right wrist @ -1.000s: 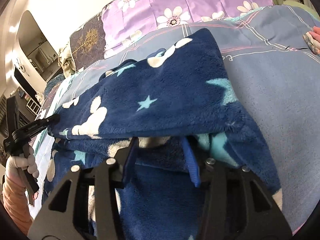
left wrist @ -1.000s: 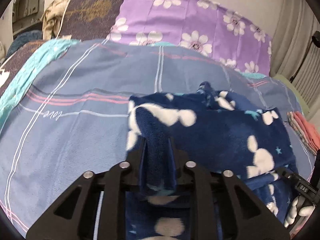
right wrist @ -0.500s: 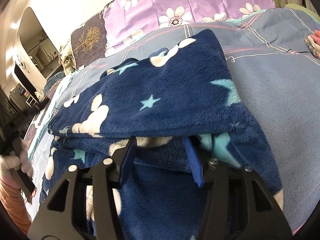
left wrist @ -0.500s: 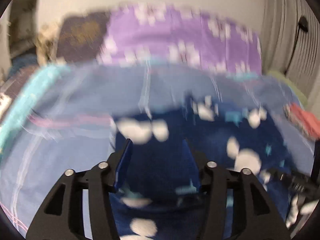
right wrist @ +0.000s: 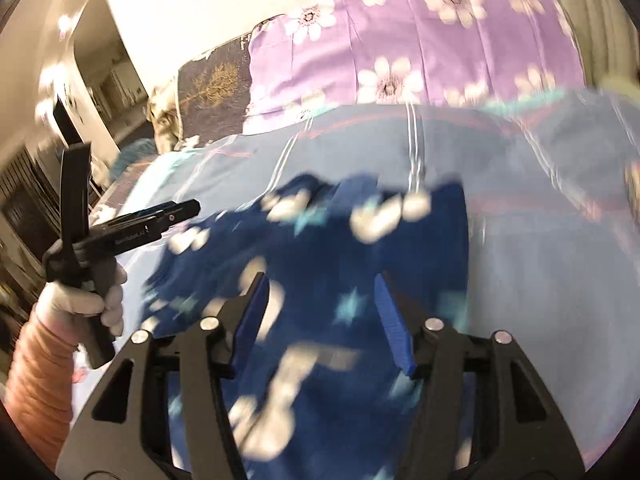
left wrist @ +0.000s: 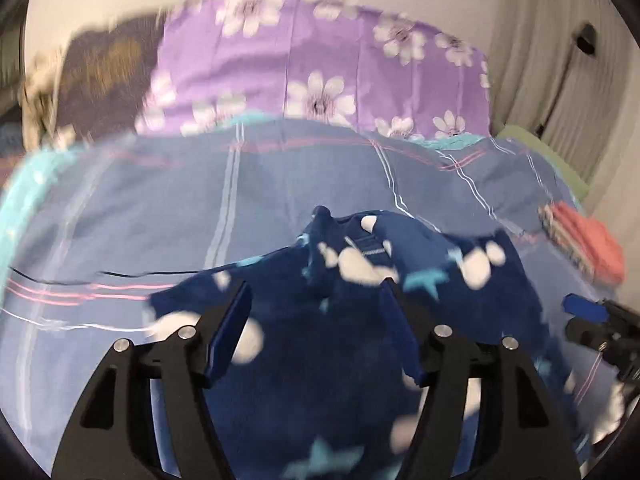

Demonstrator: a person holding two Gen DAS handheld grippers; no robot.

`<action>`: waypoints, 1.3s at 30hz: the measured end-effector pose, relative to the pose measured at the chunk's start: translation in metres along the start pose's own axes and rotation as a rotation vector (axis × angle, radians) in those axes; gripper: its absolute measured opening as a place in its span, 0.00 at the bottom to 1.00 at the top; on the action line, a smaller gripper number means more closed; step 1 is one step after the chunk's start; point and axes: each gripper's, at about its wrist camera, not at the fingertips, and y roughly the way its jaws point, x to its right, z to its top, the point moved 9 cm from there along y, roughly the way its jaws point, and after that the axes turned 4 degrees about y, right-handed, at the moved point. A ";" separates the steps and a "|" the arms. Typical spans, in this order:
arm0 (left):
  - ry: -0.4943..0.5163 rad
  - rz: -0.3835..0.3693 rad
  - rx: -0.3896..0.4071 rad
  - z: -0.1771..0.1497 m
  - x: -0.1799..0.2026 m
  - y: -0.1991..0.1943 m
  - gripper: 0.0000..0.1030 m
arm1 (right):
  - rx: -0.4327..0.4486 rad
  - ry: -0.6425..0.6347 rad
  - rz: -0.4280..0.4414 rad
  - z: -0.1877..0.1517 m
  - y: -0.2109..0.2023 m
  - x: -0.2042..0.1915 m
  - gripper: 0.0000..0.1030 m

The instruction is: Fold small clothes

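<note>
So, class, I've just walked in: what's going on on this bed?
A person with a gripper in each hand is folding a navy fleece garment with stars on a blue plaid bedspread. Both the left gripper and the right gripper are open above it, gripping nothing. A folded coral item lies aside.

A blue plaid bedsheet (left wrist: 160,216) covers the bed. At its far end a purple flowered pillow (left wrist: 320,64) leans on the wall, with a dark pillow with a gold tree print (right wrist: 212,76) just beside it. Folded coral-pink cloth (left wrist: 584,244) lies on the sheet's right edge.
</note>
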 end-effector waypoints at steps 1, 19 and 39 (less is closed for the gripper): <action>-0.051 -0.022 -0.052 0.000 -0.002 0.022 0.65 | -0.025 0.015 0.002 0.013 0.018 0.006 0.55; -0.048 -0.020 -0.162 -0.049 -0.024 0.090 0.09 | -0.166 0.222 -0.120 0.020 0.144 0.078 0.09; 0.093 -0.032 -0.061 -0.062 0.014 0.077 0.42 | -0.060 -0.058 -0.185 -0.017 0.133 0.033 0.37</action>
